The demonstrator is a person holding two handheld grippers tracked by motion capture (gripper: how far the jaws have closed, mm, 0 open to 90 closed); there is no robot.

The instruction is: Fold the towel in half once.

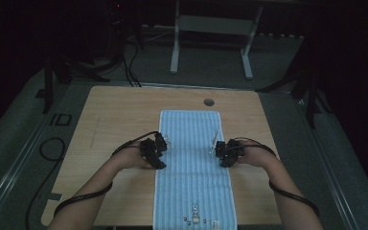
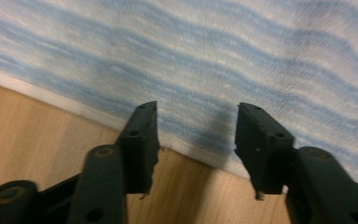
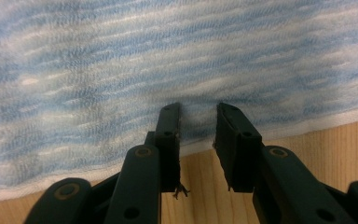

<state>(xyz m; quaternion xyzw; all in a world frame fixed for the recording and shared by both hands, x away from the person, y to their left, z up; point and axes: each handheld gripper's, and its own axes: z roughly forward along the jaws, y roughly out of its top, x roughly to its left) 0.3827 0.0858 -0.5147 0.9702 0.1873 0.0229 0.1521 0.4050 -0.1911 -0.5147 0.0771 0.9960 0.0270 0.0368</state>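
Observation:
A light blue striped towel (image 1: 191, 163) lies flat lengthwise down the middle of the wooden table (image 1: 120, 110), with a small rabbit motif (image 1: 195, 211) at its near end. My left gripper (image 1: 164, 141) is at the towel's left edge, about halfway along. In the left gripper view its jaws (image 2: 196, 109) stand open over the white hem of the towel (image 2: 223, 65), nothing pressed between them. My right gripper (image 1: 216, 143) is at the right edge. Its jaws (image 3: 198, 108) stand a narrow gap apart, straddling the hem of the towel (image 3: 121, 70) without pinching it.
A round cable hole (image 1: 209, 102) sits in the table just beyond the towel's far end. Bare wood lies on both sides of the towel. Black cables (image 1: 52, 148) run over the dark floor at left. A white desk frame (image 1: 211, 28) stands behind the table.

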